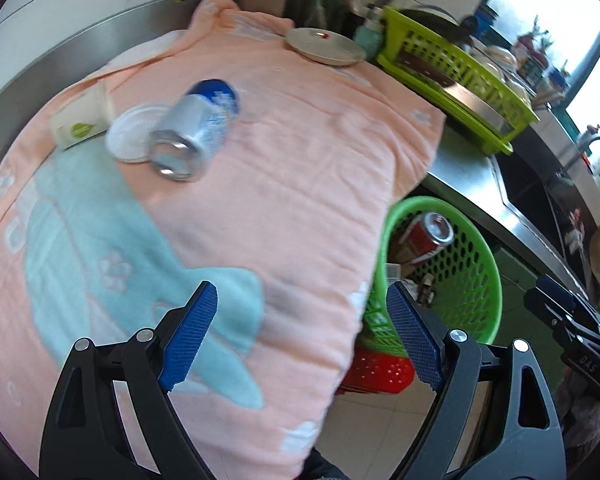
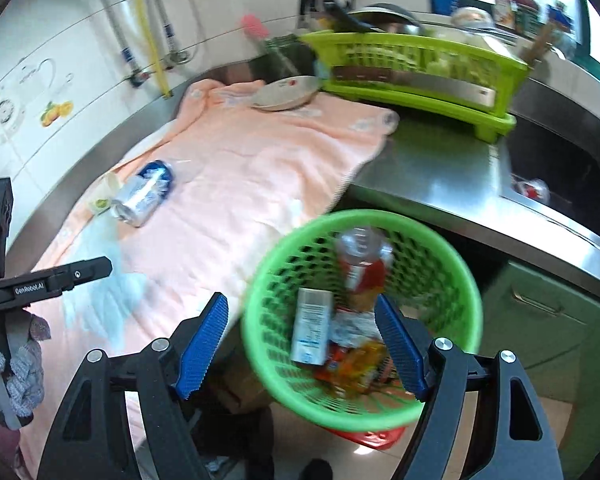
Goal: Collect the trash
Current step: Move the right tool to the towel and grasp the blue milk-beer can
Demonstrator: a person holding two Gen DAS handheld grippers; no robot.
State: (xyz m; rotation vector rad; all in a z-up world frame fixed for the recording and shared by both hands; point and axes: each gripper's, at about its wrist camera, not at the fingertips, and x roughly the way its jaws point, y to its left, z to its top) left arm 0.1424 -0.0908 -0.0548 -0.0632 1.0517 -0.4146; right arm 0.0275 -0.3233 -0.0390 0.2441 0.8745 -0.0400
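Spread over steel counter: peach-and-teal terry towel (image 1: 284, 152). Beside its edge, round green perforated plastic basket (image 2: 260, 280), trash inside. Up-left of wide-open, empty left gripper (image 1: 300, 336): toppled silver-blue aluminium can (image 1: 196, 132), axis diagonal. Right gripper (image 2: 304, 344) open, empty, farther away.

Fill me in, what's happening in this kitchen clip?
A person with a handheld gripper in each hand is clearing trash off a pink towel on a steel counter. The green basket beside it already holds a red can, a small carton and wrappers. Both the left gripper and the right gripper are open and hold nothing. A silver-blue can, a white lid and a small paper box are left on the towel.
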